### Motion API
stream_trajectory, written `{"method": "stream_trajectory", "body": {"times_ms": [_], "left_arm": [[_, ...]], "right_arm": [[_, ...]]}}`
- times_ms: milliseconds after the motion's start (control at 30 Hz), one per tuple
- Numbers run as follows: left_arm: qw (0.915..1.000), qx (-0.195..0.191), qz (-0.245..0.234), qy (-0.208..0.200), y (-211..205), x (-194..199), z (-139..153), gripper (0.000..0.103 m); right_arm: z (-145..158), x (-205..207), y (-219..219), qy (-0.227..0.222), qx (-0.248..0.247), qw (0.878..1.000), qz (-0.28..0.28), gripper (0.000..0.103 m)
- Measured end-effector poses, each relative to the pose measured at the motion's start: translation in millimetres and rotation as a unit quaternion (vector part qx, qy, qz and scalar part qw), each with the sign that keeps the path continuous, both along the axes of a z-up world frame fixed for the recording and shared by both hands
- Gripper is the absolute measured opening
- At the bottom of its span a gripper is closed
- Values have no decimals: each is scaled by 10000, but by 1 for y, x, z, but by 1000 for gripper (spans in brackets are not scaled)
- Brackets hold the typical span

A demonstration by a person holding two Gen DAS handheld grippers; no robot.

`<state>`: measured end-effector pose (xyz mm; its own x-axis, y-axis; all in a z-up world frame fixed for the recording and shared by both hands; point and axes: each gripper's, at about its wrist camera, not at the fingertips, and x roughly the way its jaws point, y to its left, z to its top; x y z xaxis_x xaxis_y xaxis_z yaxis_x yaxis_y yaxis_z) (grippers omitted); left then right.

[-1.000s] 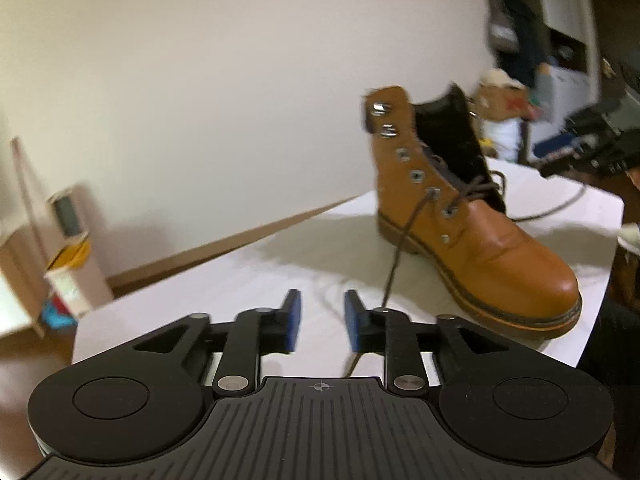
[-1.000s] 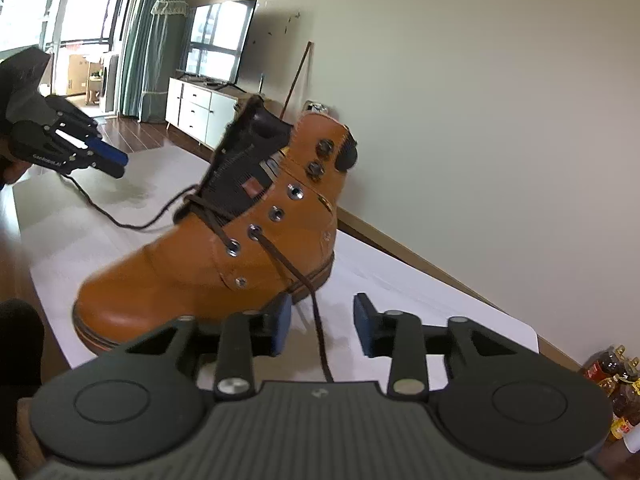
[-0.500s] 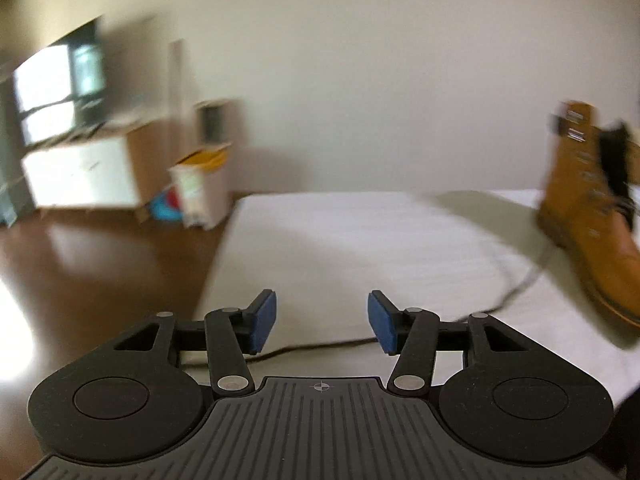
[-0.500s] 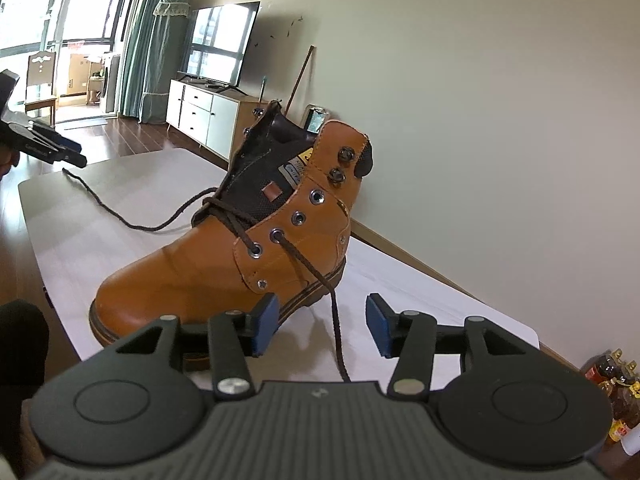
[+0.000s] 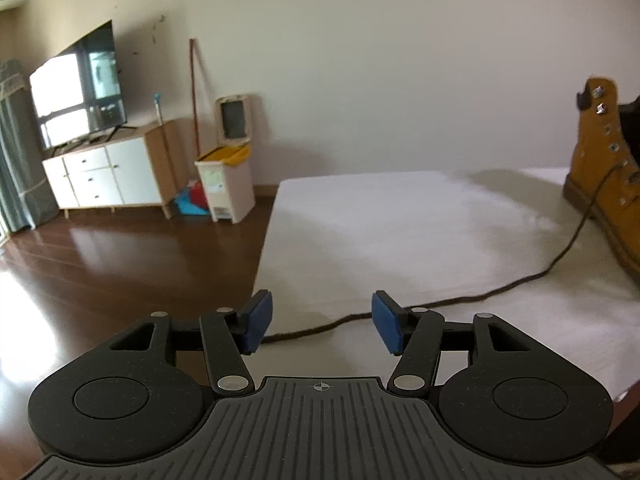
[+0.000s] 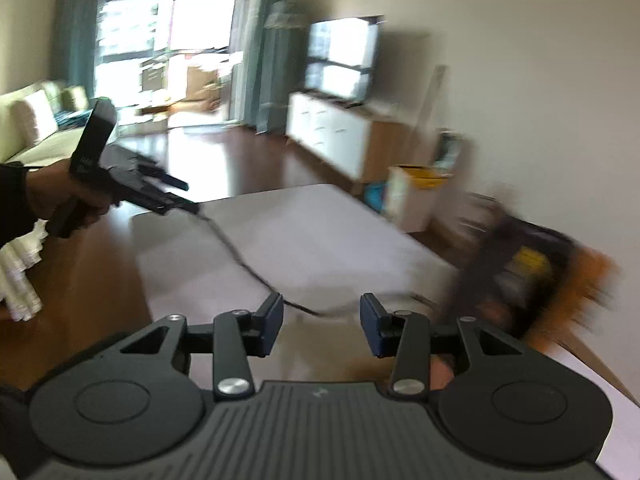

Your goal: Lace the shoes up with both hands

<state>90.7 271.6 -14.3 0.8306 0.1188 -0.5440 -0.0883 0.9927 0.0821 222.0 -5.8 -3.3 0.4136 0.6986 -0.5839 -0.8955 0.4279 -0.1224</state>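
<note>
Boot [image 5: 612, 184] is the landmark: tan leather, cut off by the right edge of the left wrist view, so only its heel side and eyelet column show. In the right wrist view the boot [image 6: 532, 280] is a motion-blurred smear and its laces cannot be made out. It stands on the white counter [image 5: 400, 220]. From the boot a dark lace [image 5: 500, 288] trails across the counter toward the left gripper [image 5: 322, 322], whose jaws are opening; the lace lies under the gap, pads not touching it. Right gripper [image 6: 322, 320], near the boot's toe side, is closing with nothing pinched; another stretch of lace [image 6: 248, 264] passes beyond its tips.
</note>
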Motion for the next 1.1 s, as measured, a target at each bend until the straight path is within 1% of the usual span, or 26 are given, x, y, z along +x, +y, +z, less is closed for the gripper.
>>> {"method": "stream_trajectory", "body": {"times_ms": [33,67,100,200,333,400,467,533,567,600,633,667,733,800,867,900,1000,1100], "left_arm": [[10000,6,-26,-25,-1,-3,0,65],[10000,42,-47,-54,-3,-6,0,67],[9999,64,-67,-79,-4,-9,-1,67],[9997,8,-123,-215,-5,-18,-1,69],[9993,-101,-176,-314,-4,-24,-1,71],[9991,-162,-205,-323,-4,-26,-2,71],[9989,-228,-248,-311,-6,-25,-4,72],[9987,-288,-277,-315,-8,-25,-6,72],[9986,-316,-287,-320,-9,-25,-6,73],[9985,-346,-291,-321,-10,-25,-7,74],[9984,-371,-289,-317,-10,-25,-8,75],[9982,-419,-299,-303,-11,-24,-8,76],[9977,-515,-338,-264,-15,-23,-8,78],[9976,-540,-370,-225,-20,-23,-9,79],[9975,-579,-374,-177,-24,-22,-10,79],[9972,-615,-389,-164,-26,-22,-11,79],[9971,-619,-417,-155,-30,-23,-13,82],[9970,-611,-449,-148,-35,-23,-15,82]], "right_arm": [[-7,7,23,88,-49,9998,195,31],[-15,15,48,180,-164,9988,414,26],[-20,19,60,198,-257,9983,486,24],[-37,35,103,352,-667,9944,739,23],[-52,49,129,544,-1054,9897,798,23],[-53,55,135,594,-1112,9884,844,23],[-57,63,142,685,-1286,9861,801,23],[-60,64,146,727,-1352,9848,814,23],[-62,65,147,783,-1371,9839,833,20],[-62,64,148,808,-1372,9837,836,17],[-61,64,149,912,-1370,9829,825,6],[-61,63,150,932,-1406,9830,730,3],[-59,57,143,883,-1503,9819,738,3],[-55,41,130,799,-1569,9816,743,3],[-55,33,121,733,-1583,9821,716,3],[-50,25,104,737,-1573,9830,601,3],[-45,13,81,683,-1688,9822,462,3],[-40,-6,45,488,-1991,9786,171,3]]}}
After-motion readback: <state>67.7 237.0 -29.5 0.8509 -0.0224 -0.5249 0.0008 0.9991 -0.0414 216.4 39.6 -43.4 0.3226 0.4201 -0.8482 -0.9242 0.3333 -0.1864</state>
